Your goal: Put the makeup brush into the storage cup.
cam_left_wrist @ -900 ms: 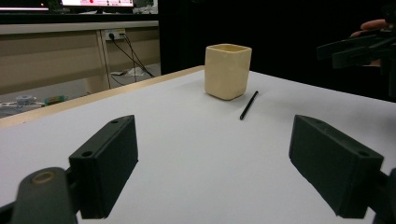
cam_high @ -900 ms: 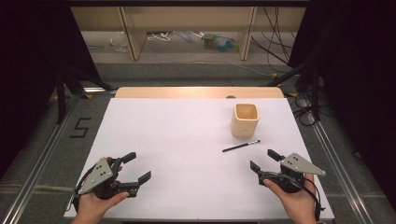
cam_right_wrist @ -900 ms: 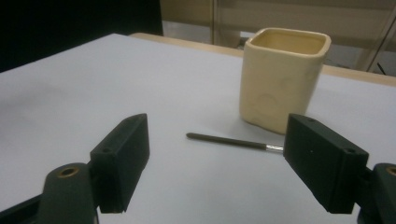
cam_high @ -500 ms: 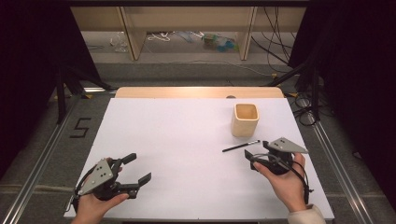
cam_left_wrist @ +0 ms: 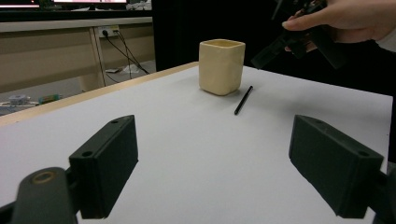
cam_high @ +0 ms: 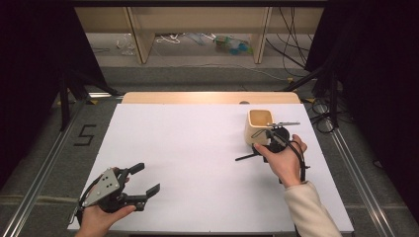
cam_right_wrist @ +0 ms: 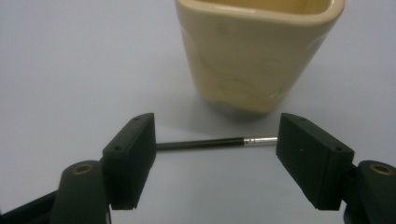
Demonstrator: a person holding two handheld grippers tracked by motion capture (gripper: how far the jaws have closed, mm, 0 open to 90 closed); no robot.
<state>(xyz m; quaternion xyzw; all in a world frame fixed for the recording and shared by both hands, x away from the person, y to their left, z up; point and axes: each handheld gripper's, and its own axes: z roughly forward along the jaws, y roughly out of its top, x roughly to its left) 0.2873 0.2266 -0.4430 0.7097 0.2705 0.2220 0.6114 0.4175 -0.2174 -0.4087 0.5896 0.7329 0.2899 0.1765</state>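
black pen [cam_right_wrist: 205, 144] lies flat on the white table [cam_high: 188, 148], just in front of the cream square cup [cam_right_wrist: 259, 51]. our right gripper [cam_right_wrist: 215, 154] sits over it, jaws wide, empty – but the pen runs jaw to jaw, so closing likely pushes it endwise or tips the near cup. left gripper [cam_high: 141, 187] wide, empty, well apart near the front edge.

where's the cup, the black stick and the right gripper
cup [cam_left_wrist: 221, 67], left gripper view, front wall
black stick [cam_right_wrist: 201, 145], right gripper view, mid shaft
right gripper [cam_right_wrist: 215, 154], right gripper view, gap between its open jaws
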